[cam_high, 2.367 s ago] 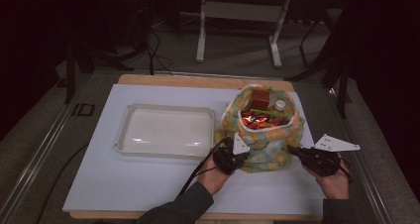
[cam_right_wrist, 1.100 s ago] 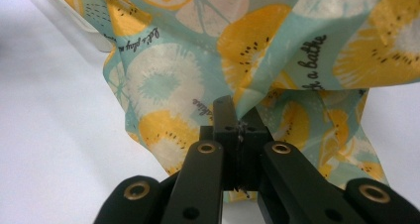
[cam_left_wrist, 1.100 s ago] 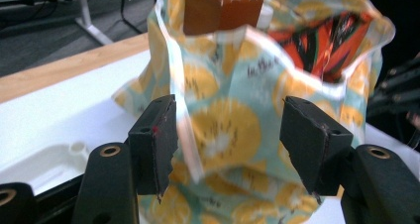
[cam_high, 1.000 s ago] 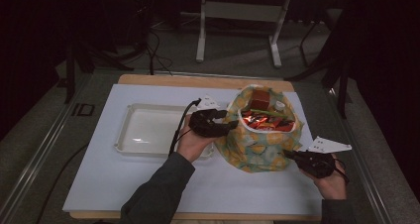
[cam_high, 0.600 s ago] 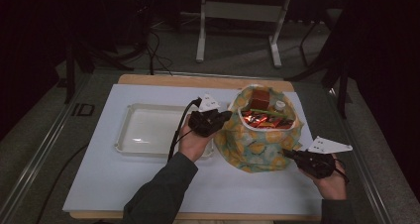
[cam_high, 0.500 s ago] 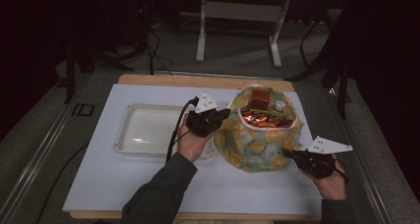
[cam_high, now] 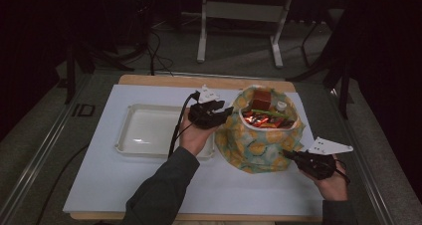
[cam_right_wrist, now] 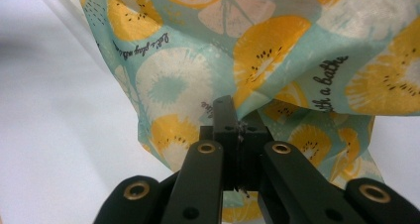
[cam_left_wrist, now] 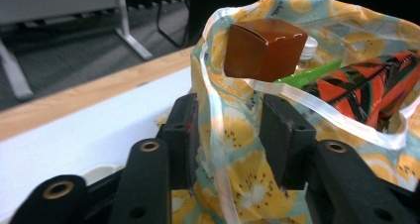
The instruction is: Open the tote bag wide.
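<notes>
Nearest the person, the right gripper (cam_high: 304,159) sits low at the near right corner of the bag (cam_high: 261,140), jaws pressed together on a fold of the printed cloth; in the right gripper view the fabric drapes right over the jaw tips. The bag stands on the white mat (cam_high: 124,180) at right of centre, mouth open upward. Left gripper (cam_high: 219,114) is at the bag's left rim, jaws spread, one on each side of the rim edge with its white drawstring (cam_left_wrist: 218,135); not clamped, a gap shows on both sides in the left gripper view.

Handling guess: bag is thin soft cloth, floppy, will sag and fold wherever it is not supported. Probably light itself, but the load inside will shift if it tips. Best holds look like the hemmed rim or a bottom corner; cloth mid-wall would just bunch up. Contents seen in the mouth: a brown box (cam_left_wrist: 265,48) on top, an orange and black wrapper (cam_left_wrist: 369,92), a green packet (cam_left_wrist: 317,73), a small white cap (cam_high: 281,105) at the far side.

Left of the bag, just beside the left hand (cam_high: 195,135), an empty white tray (cam_high: 128,135) lies flat on the mat.

The mat covers a wooden counter (cam_high: 149,79), bare strip at the far edge. Beyond that, grey floor, cables (cam_high: 154,51), a grey metal stand (cam_high: 239,21). Room is dark.
</notes>
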`<state>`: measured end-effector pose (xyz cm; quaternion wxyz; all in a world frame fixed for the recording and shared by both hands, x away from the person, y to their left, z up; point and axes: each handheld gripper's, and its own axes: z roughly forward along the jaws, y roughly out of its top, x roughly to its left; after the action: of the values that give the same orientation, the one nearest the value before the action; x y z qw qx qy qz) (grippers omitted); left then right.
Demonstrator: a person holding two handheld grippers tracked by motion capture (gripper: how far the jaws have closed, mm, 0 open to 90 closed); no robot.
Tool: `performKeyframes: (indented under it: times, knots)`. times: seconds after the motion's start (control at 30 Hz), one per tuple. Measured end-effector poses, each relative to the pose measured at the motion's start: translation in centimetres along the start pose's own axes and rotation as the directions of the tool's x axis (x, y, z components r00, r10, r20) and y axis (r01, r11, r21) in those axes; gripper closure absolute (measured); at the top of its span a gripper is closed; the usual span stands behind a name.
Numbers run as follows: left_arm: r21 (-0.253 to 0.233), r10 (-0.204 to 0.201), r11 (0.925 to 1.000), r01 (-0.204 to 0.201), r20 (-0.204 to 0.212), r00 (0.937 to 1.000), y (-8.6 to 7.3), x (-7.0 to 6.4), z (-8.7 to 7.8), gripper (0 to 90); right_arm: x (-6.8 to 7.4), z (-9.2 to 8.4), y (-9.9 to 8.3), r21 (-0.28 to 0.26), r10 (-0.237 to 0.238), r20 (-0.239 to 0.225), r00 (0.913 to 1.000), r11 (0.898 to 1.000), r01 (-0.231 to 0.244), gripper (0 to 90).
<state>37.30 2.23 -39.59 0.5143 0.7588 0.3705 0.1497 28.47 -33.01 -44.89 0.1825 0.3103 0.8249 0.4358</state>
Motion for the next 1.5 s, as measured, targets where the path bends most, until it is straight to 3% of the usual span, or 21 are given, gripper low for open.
performKeyframes:
  times: [0.03, 0.17, 0.37, 0.47, 0.53, 0.57, 0.6, 0.63, 0.7, 0.9, 1.07, 1.1, 1.2, 1.3, 1.4, 1.43, 1.47, 1.5]
  knots:
    - [0.001, -0.011, 0.9999, 0.011, 0.024, 0.9997, 0.0, 0.2, 0.3, 55.6, 0.0, 0.0, 0.0, 0.001, 0.0, -0.001, 1.0, 1.0, 0.0, 89.9]
    - [0.018, -0.03, 0.9994, 0.029, 0.037, 0.9989, 0.0, 0.4, 1.0, 50.4, 0.0, 0.1, 0.0, 0.002, -0.005, -0.005, 1.0, 1.0, 0.005, 89.9]
    - [0.068, -0.058, 0.9962, 0.055, 0.051, 0.997, 0.1, 0.5, 2.5, 49.6, -0.1, 0.2, -0.1, 0.005, -0.003, -0.007, 1.0, 1.0, 0.003, 89.9]
    - [0.099, -0.061, 0.9935, 0.056, 0.052, 0.9968, 0.1, 0.5, 3.0, 57.9, -0.1, 0.2, -0.1, 0.005, -0.002, -0.008, 1.0, 1.0, 0.003, 89.8]
    - [0.126, -0.042, 0.9914, 0.036, 0.045, 0.9981, 0.2, 0.2, 3.3, 67.9, -0.1, 0.2, -0.2, 0.004, -0.002, -0.009, 1.0, 1.0, 0.002, 89.8]
    - [0.136, 0.001, 0.9907, -0.005, 0.031, 0.9995, 0.5, -0.2, 3.4, 73.3, -0.1, 0.2, -0.2, 0.007, 0.001, -0.008, 1.0, 1.0, -0.001, 89.9]
    - [0.136, 0.001, 0.9907, -0.005, 0.031, 0.9995, 0.5, -0.2, 3.4, 79.6, -0.1, 0.2, -0.2, 0.007, 0.001, -0.008, 1.0, 1.0, -0.001, 89.9]
    - [0.128, 0.027, 0.9913, -0.029, 0.018, 0.9995, 0.7, -0.5, 3.3, 84.7, -0.1, 0.2, -0.2, 0.005, 0.0, -0.008, 1.0, 1.0, 0.0, 89.8]
    - [0.117, 0.034, 0.9925, -0.036, 0.015, 0.9993, 1.0, -0.7, 2.9, 88.6, -0.1, 0.1, -0.2, 0.006, 0.001, -0.008, 1.0, 1.0, -0.001, 89.8]
    - [0.062, 0.086, 0.9945, -0.084, -0.034, 0.9957, 1.9, -1.1, 1.5, 89.3, -0.2, 0.1, -0.2, 0.004, 0.002, -0.006, 1.0, 1.0, -0.002, 89.8]
    - [0.0, 0.093, 0.9956, -0.094, -0.043, 0.9947, 2.6, -1.5, 0.1, 89.3, -0.2, 0.1, -0.2, 0.005, 0.001, -0.004, 1.0, 1.0, -0.001, 89.8]
    - [-0.031, 0.104, 0.994, -0.104, -0.021, 0.9944, 2.8, -1.8, -0.6, 89.3, -0.2, 0.1, -0.2, 0.005, 0.002, -0.004, 1.0, 1.0, -0.002, 89.8]
    - [-0.05, 0.118, 0.9918, -0.118, -0.004, 0.9931, 2.9, -2.4, -1.3, 89.3, -0.2, 0.2, -0.3, 0.007, 0.002, -0.003, 1.0, 1.0, -0.002, 89.8]
    - [-0.088, 0.13, 0.9882, -0.125, 0.051, 0.9902, 2.7, -3.9, -2.2, 89.3, -0.4, 0.2, -0.4, 0.016, 0.011, 0.007, 0.9999, 1.0, -0.011, 89.8]
    - [-0.098, 0.144, 0.9858, -0.136, 0.076, 0.9867, 2.4, -4.6, -2.5, 89.2, -0.5, 0.3, -0.6, 0.024, 0.016, 0.013, 0.9998, 1.0, -0.016, 89.8]
    - [-0.107, 0.171, 0.9812, -0.161, 0.1, 0.9801, 2.1, -5.4, -2.6, 89.2, -0.7, 0.5, -0.8, 0.036, 0.023, 0.018, 0.9996, 0.999, -0.024, 89.8]
    - [-0.107, 0.171, 0.9812, -0.161, 0.1, 0.9801, 2.1, -5.4, -2.6, 89.2, -0.8, 0.6, -0.9, 0.041, 0.028, 0.021, 0.9994, 0.999, -0.029, 89.9]
    - [-0.112, 0.198, 0.9765, -0.184, 0.129, 0.9716, 1.6, -6.2, -2.7, 89.2, -0.8, 0.7, -1.1, 0.048, 0.032, 0.024, 0.9992, 0.998, -0.033, 89.9]
